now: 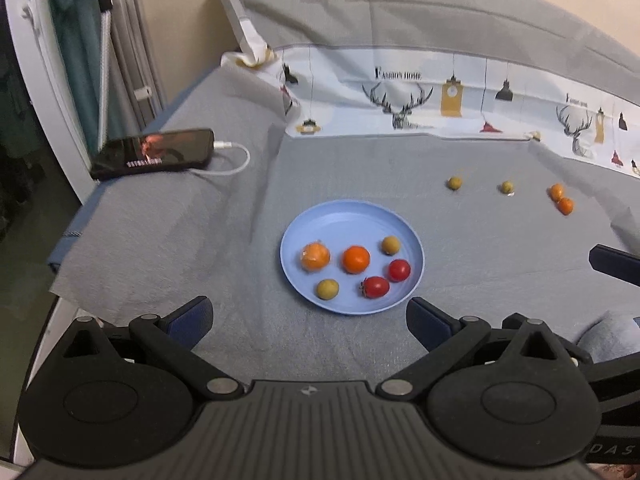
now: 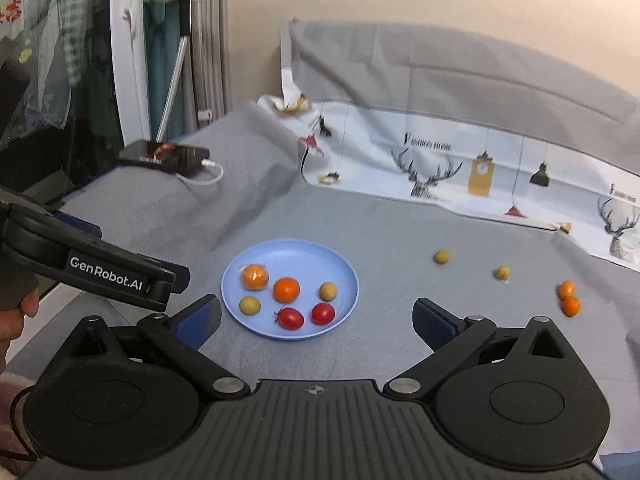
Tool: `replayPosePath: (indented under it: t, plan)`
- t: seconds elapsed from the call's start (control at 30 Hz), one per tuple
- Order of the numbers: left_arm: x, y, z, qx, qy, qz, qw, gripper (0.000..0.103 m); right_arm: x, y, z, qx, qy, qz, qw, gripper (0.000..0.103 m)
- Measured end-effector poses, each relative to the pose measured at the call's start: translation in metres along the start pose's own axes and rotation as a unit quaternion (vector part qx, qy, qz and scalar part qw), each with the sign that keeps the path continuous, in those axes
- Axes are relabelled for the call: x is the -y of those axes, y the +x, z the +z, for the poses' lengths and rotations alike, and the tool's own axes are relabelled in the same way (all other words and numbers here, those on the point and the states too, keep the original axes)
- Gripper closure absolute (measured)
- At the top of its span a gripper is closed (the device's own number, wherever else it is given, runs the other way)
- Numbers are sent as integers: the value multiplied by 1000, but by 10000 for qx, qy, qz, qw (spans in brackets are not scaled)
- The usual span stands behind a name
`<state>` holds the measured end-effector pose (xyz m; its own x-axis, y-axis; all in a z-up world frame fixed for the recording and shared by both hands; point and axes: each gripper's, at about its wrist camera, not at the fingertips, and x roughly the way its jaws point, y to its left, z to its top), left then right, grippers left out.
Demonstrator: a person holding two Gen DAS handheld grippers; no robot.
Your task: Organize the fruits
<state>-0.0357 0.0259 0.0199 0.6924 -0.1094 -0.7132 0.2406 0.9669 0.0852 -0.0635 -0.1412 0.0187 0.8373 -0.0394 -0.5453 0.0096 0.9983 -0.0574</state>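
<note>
We've got both hand-held grippers spread wide and empty, left (image 1: 310,322) and right (image 2: 316,324). Frame centre, the round pale-blue plastic plate (image 1: 294,224) carries six small fruits; four more (image 1: 507,187) lie loose at right on the grey-sheeted bed (image 1: 160,220).

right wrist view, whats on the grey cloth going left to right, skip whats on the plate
phone → white cable → blue plate → first green fruit → second green fruit → pair of orange fruits
</note>
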Motion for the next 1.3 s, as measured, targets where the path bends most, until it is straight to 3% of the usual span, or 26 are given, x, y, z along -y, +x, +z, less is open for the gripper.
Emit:
replayPosePath:
  t: [0.23,0.47,1.3]
  plan:
    - [10,-34,-4,406,104,41,9991,0,-6,-32,-2,422,-119,-58,9990,1]
    - [14,-48,-10,519,97,10,9986,0,-8,-52,-7,617,-167,-137,9979,1]
    - [9,-42,-12,408,35,28,9992,0,-10,-49,-11,521,-144,-40,9985,1]
